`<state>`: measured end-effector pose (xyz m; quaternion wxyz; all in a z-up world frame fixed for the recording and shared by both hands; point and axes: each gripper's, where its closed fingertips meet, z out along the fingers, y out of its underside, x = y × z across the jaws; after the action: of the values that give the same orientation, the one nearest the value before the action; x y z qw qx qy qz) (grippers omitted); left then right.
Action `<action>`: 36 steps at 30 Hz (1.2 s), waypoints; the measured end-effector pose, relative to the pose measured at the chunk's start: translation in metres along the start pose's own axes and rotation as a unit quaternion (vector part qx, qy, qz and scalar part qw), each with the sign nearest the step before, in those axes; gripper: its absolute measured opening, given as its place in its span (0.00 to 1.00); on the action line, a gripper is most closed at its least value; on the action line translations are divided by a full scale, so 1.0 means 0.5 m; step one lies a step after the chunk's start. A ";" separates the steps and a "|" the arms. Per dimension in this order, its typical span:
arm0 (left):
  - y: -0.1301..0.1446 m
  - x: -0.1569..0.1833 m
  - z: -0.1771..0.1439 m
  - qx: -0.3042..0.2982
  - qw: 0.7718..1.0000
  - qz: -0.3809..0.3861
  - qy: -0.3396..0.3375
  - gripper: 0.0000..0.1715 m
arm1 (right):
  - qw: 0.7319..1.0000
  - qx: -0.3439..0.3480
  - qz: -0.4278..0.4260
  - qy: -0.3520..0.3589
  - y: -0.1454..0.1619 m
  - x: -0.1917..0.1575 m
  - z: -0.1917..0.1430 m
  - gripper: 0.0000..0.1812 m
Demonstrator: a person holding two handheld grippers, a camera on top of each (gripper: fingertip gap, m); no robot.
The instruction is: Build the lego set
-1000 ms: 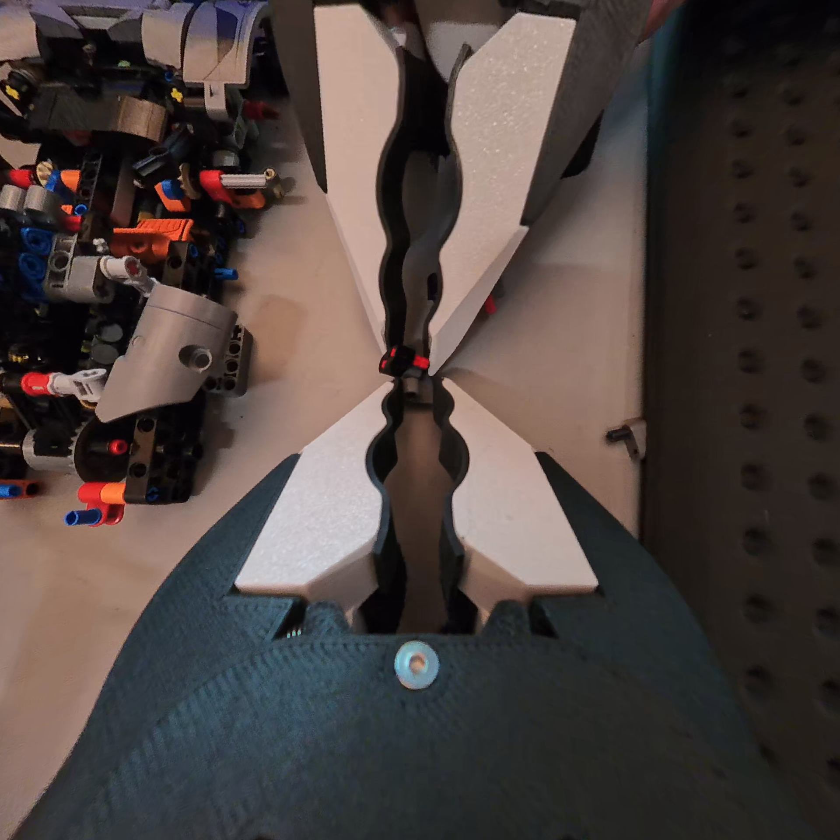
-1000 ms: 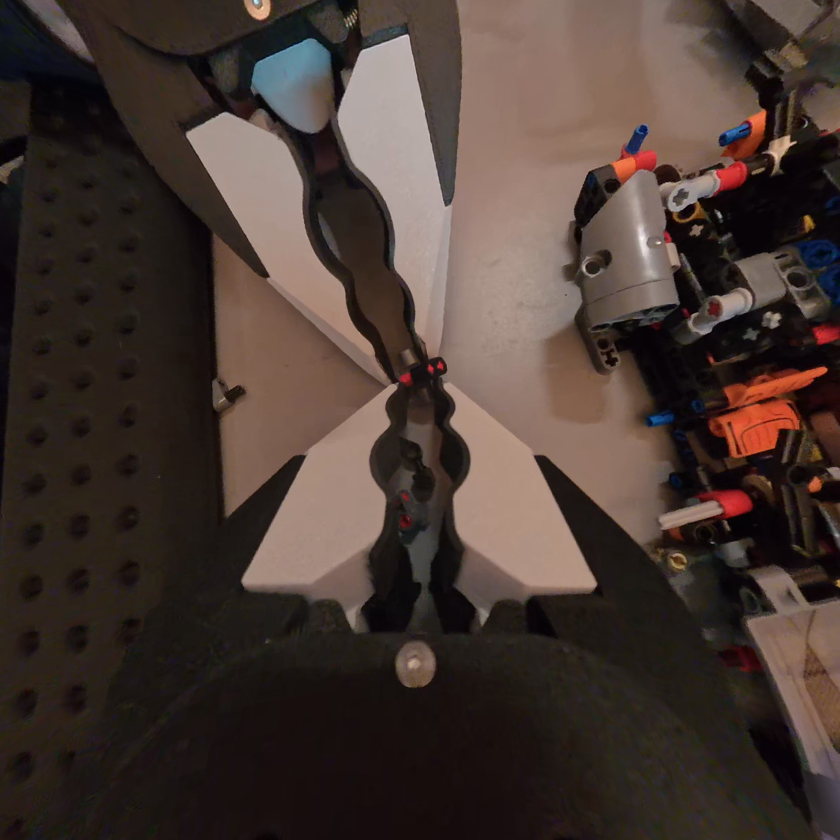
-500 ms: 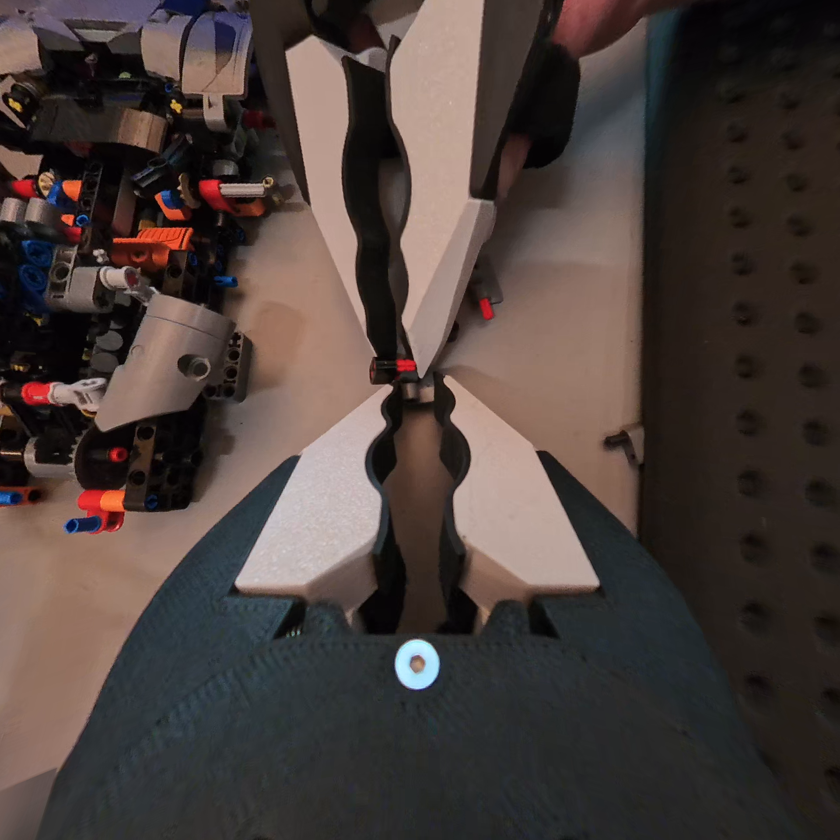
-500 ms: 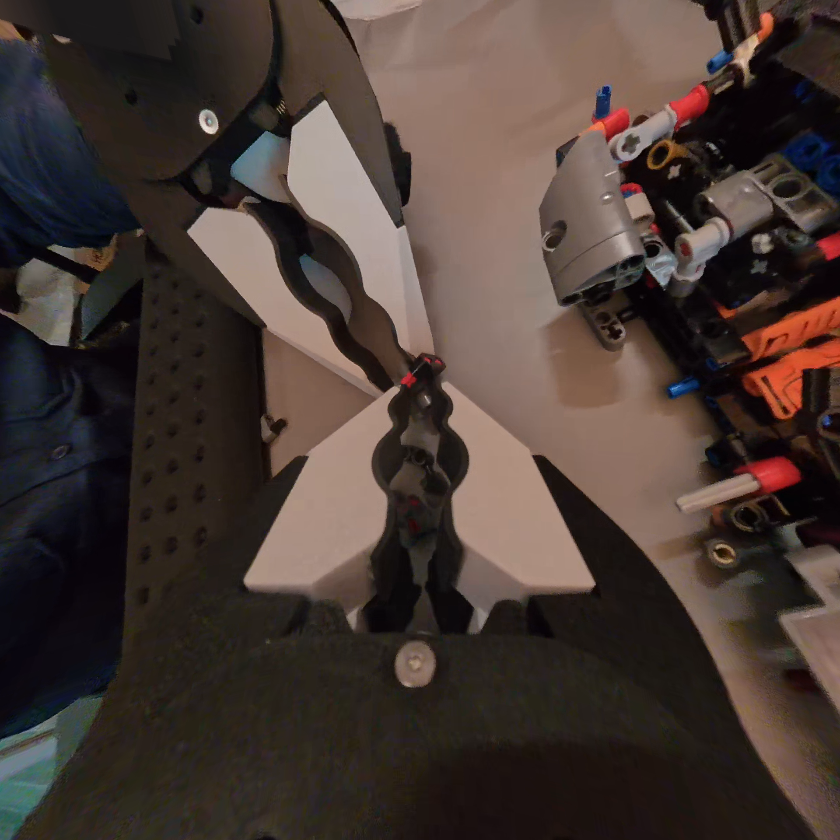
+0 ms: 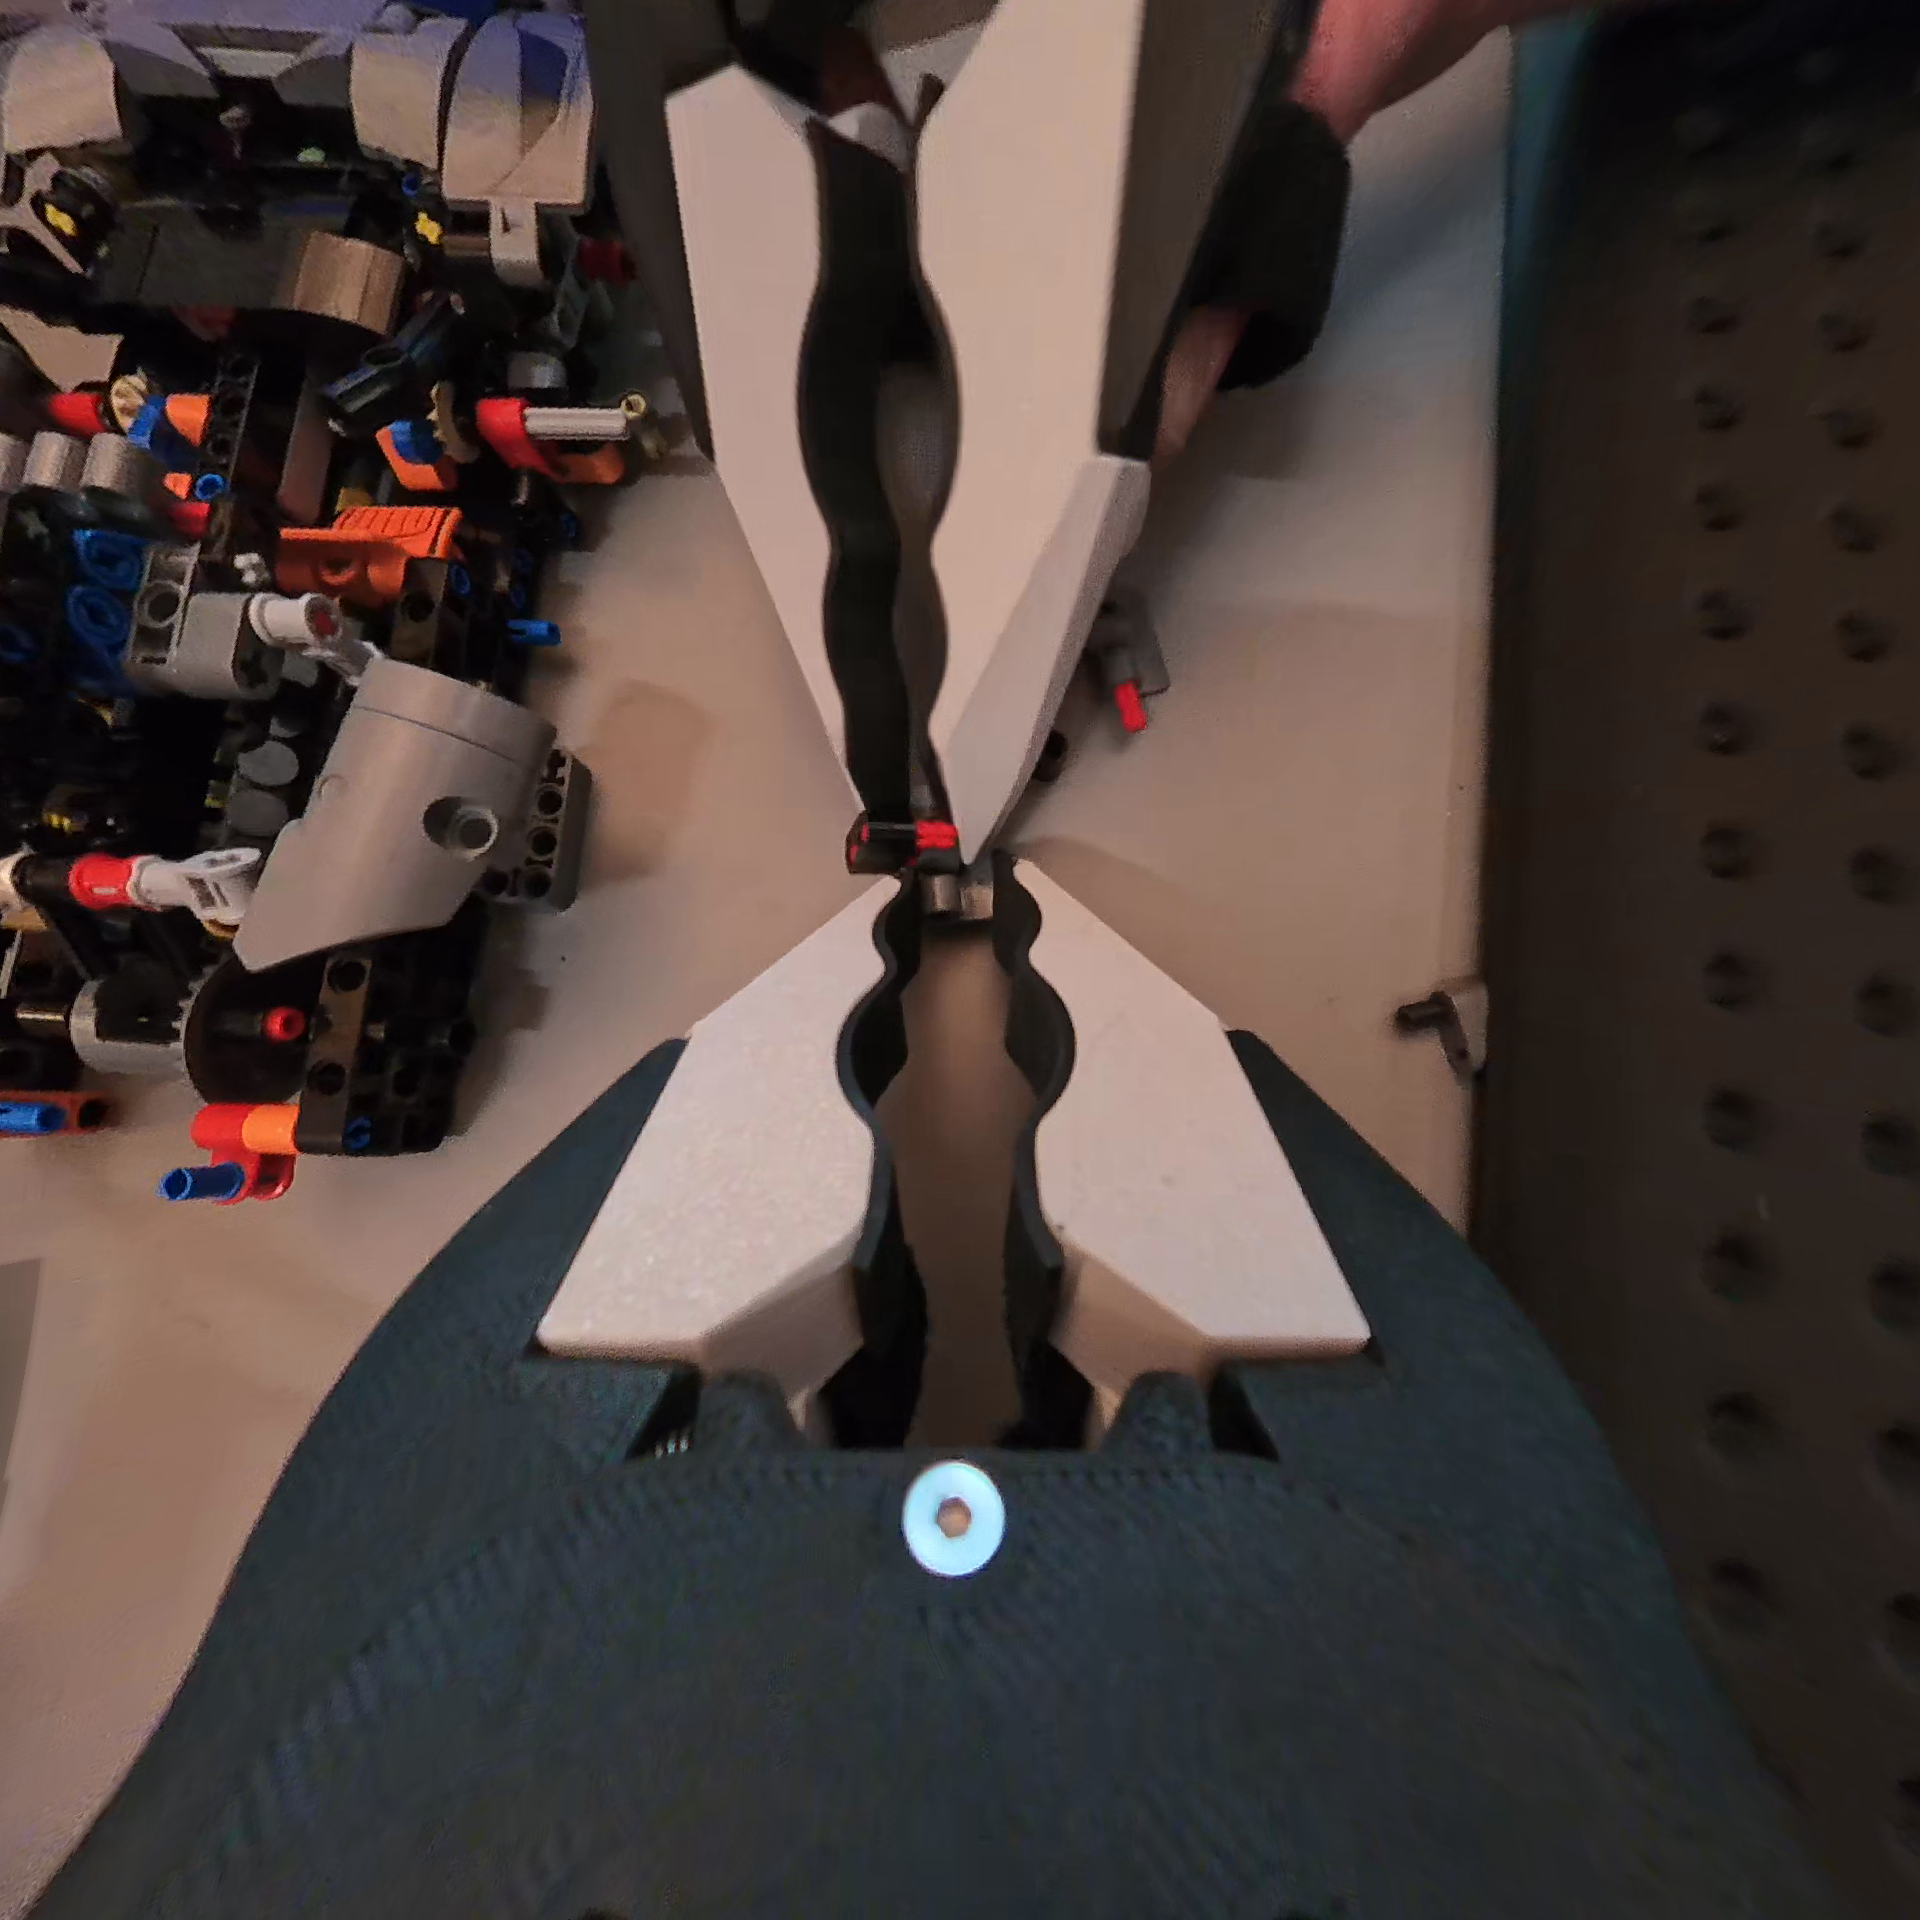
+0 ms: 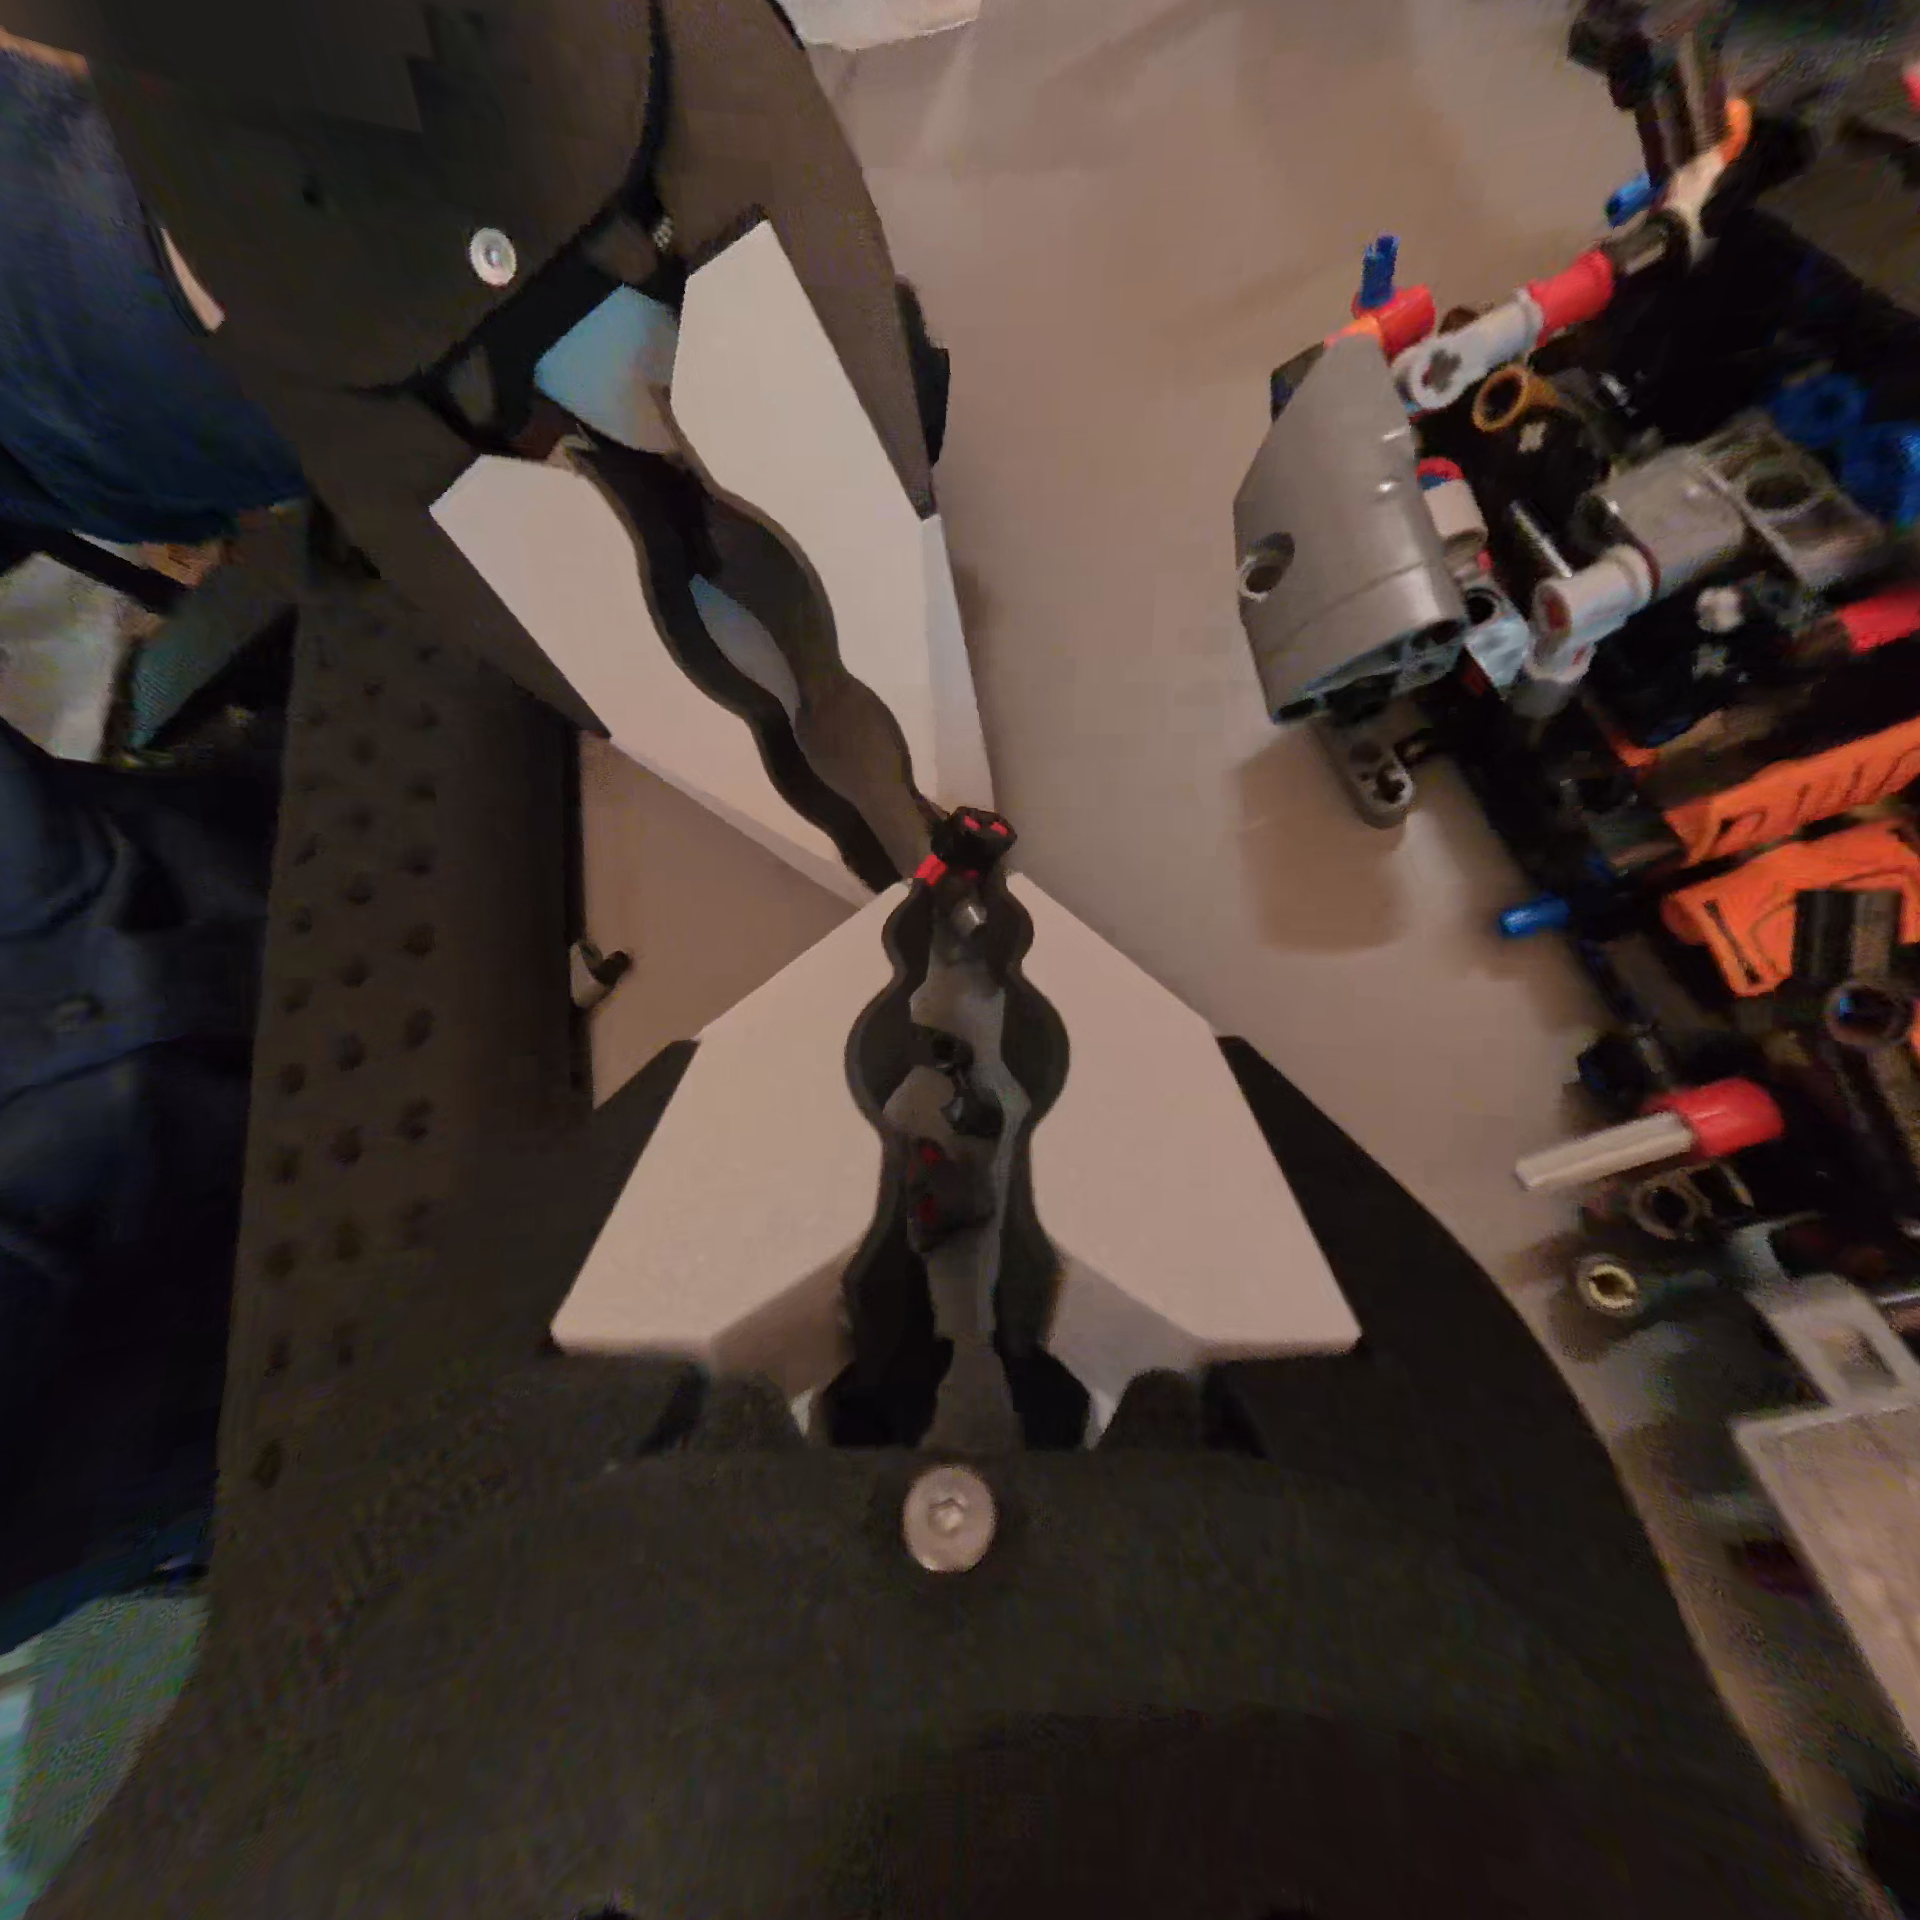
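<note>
Both claws, left (image 5: pixel 951 883) and right (image 6: pixel 961 894), meet tip to tip, clamping tiny pieces (image 5: pixel 902 842). Any misalignment could pop one loose onto the table (image 5: pixel 675 727).

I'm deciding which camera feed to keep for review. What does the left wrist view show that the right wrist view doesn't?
Only the left wrist view shows a loose grey piece with a red pin lying on the table beyond the right gripper.

Only the right wrist view shows a person's dark blue clothing behind the left gripper.

Both show the two grippers meeting tip to tip around a small black-and-red piece, with the partly built lego model alongside.
</note>
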<state>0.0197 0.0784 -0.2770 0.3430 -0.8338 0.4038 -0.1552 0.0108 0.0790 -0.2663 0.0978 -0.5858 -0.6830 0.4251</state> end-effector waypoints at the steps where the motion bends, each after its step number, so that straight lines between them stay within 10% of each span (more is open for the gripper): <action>1: -0.001 0.001 0.000 0.002 1.000 -0.006 0.004 0.07 | 1.000 -0.001 -0.020 0.006 -0.001 -0.002 -0.001 0.05; 36: -0.005 -0.004 0.001 0.013 0.999 -0.040 0.016 0.06 | 0.998 0.029 0.053 -0.004 -0.012 0.004 -0.001 0.06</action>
<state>0.0200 0.0814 -0.2756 0.3409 -0.8421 0.3736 -0.1874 0.0061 0.0814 -0.2627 0.0899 -0.6162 -0.6389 0.4518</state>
